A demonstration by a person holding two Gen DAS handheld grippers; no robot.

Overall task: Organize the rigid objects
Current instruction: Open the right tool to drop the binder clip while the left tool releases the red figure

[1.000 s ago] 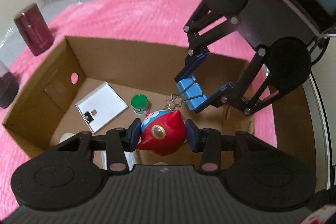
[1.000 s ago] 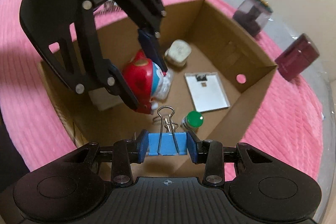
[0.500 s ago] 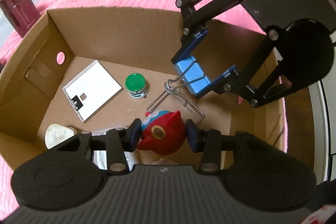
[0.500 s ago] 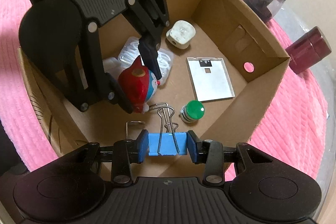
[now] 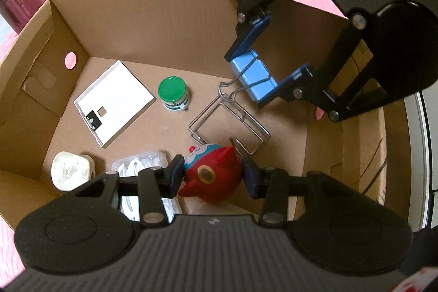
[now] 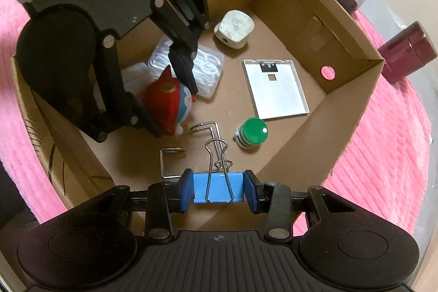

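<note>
1. Both hand-held grippers have dropped deeper into the cardboard box (image 5: 115, 18) over the last second.
2. The left hand-held gripper (image 5: 210, 174) stays clamped on the red toy figure (image 5: 212, 177), now low beside the wire bracket (image 5: 227, 125).
3. The right hand-held gripper (image 6: 217, 189) stays clamped on the blue binder clip (image 6: 217, 186), inside the box; release looks imminent.

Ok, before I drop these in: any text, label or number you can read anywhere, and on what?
Nothing reads clearly in either view.
maroon canister: a pale line of print down its side, too blurred to read.
cardboard box: black printed strokes on an inner wall, no letters made out.
right claw: a small crosshair mark on its body, no words.
red toy figure and blue binder clip: no writing visible.
</note>
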